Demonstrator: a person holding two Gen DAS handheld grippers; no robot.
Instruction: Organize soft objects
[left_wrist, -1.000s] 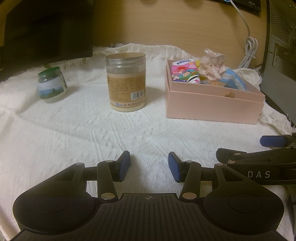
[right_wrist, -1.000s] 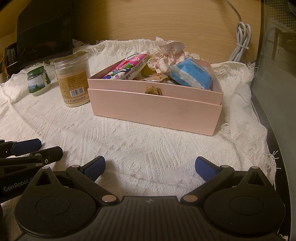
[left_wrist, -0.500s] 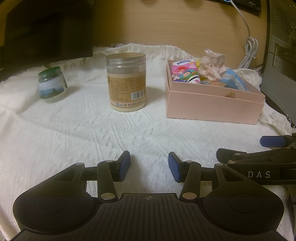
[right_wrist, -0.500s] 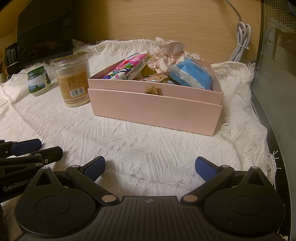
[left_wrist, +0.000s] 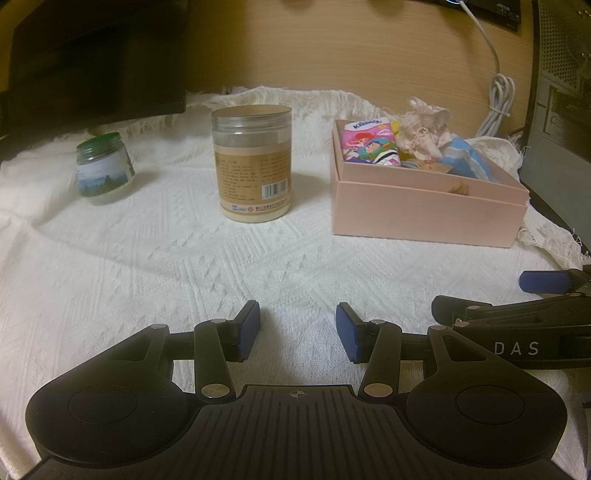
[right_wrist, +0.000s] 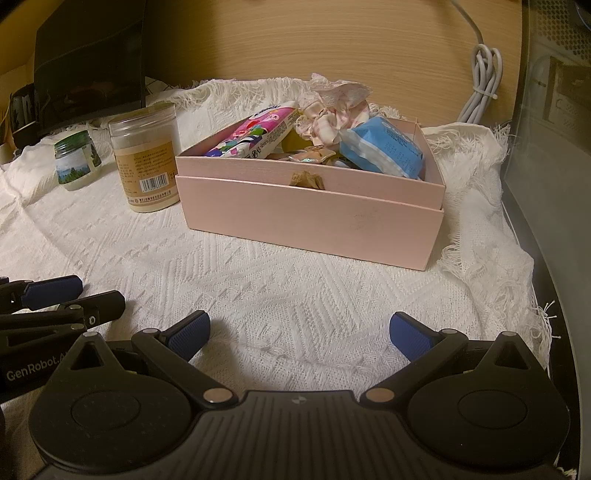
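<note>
A pink box (left_wrist: 424, 212) (right_wrist: 310, 221) stands on the white cloth at the right. In it lie a colourful Kleenex pack (left_wrist: 371, 144) (right_wrist: 255, 134), a pink-and-white scrunchie (left_wrist: 424, 129) (right_wrist: 332, 110), a blue-and-white soft pack (left_wrist: 471, 158) (right_wrist: 384, 147) and small wrapped items. My left gripper (left_wrist: 297, 330) is open and empty, low over the cloth, well in front of the box. My right gripper (right_wrist: 299, 332) is wide open and empty, also in front of the box. Each gripper shows at the edge of the other's view.
A tall clear jar with a tan label (left_wrist: 253, 166) (right_wrist: 146, 162) stands left of the box. A small green-lidded jar (left_wrist: 103, 170) (right_wrist: 75, 160) is further left. A dark monitor (left_wrist: 96, 62) stands behind, a computer case (left_wrist: 561, 110) and a white cable (right_wrist: 480, 85) at the right.
</note>
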